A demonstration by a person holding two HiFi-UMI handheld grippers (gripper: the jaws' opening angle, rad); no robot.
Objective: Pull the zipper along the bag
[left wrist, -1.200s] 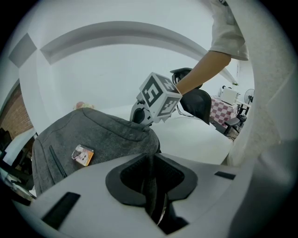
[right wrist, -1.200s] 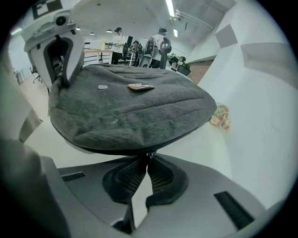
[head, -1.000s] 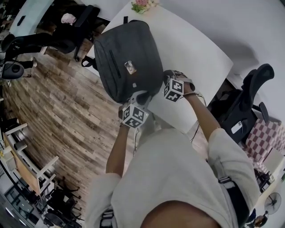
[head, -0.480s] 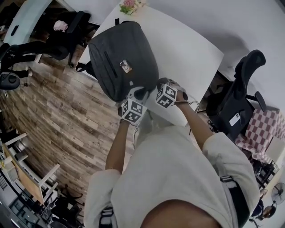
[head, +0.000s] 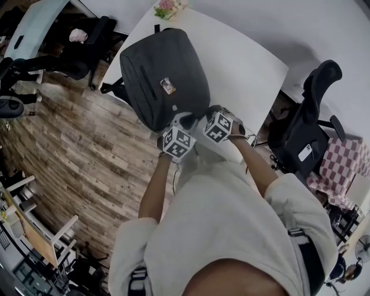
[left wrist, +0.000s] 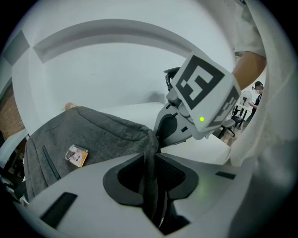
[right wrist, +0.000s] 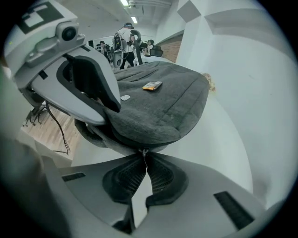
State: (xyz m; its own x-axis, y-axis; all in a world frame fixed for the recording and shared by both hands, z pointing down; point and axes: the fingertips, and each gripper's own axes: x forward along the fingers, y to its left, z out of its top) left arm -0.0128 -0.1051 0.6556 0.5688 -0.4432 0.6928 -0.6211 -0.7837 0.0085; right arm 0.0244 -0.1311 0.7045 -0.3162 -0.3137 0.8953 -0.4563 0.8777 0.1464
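Observation:
A dark grey fabric bag (head: pixel 165 72) with a small orange tag (head: pixel 168 85) lies on the white table (head: pixel 248 63). Both grippers are at its near end. My left gripper (head: pixel 184 122) is shut on a fold of the bag's fabric (left wrist: pixel 150 162), which runs down between its jaws. My right gripper (head: pixel 208 115) sits just right of it, shut on the small metal zipper pull (right wrist: pixel 144 152) under the bag's (right wrist: pixel 160 102) edge. In the left gripper view the right gripper's marker cube (left wrist: pixel 205 93) is close ahead.
Black office chairs stand to the right (head: pixel 309 124) and at the upper left (head: pixel 69 49). A flower pot (head: pixel 167 7) stands at the table's far end. Wooden floor (head: pixel 75 150) lies left of the table.
Both grippers have drawn closer together at the bag's near end. The bag has shifted slightly in the view.

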